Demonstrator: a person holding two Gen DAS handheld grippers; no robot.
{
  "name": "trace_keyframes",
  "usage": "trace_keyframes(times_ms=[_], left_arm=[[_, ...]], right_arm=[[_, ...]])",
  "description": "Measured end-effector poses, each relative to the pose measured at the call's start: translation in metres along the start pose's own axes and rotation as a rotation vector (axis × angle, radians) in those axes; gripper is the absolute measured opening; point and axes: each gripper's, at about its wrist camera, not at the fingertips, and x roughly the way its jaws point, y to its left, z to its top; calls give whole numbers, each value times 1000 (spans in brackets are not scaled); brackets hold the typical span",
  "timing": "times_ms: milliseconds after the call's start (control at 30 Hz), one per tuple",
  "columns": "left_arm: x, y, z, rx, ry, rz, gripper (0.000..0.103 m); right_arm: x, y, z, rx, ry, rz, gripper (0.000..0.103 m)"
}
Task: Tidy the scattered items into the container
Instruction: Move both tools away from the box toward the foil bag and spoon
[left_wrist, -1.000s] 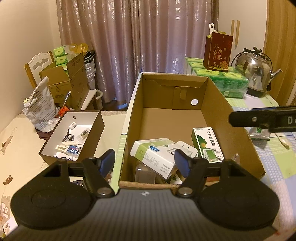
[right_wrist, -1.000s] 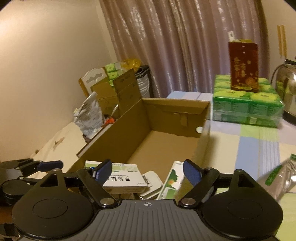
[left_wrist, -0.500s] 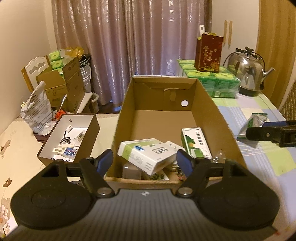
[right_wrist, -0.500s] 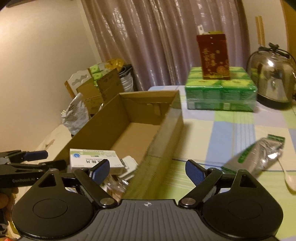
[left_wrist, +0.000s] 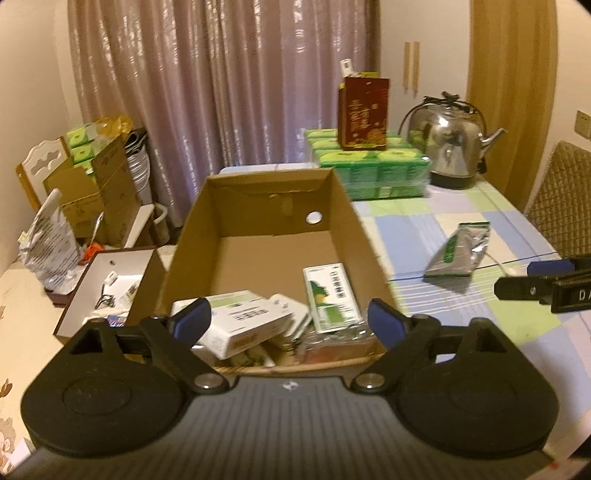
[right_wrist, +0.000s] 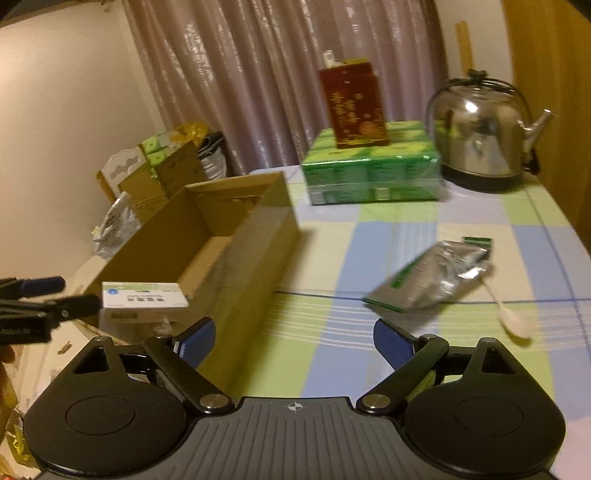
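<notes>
Both jaws have just been opening, empty: left gripper (left_wrist: 288, 319) over the brown cardboard box's (left_wrist: 364, 236) near end, right gripper (right_wrist: 293, 338) facing the crumpled silver-green foil pouch (right_wrist: 430, 275).

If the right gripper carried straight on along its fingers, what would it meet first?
Probably the checked tablecloth: the open, empty right gripper points at bare cloth, with the crumpled silver-and-green foil pouch farther off to its right.

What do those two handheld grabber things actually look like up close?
Each is matte black plastic. The left gripper and right gripper have two round housings, a ribbed centre plate with a small crosshair mark, silver pivot screws, angled black linkages and blue fingertip pads.
</notes>
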Motion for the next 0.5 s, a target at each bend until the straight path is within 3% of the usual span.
trace_keyframes(times_ms=[500], left_arm=[[-4, -73, 17, 73, -53, -128, 102]], right_arm=[[-51, -80, -22, 75, 3, -145, 100]])
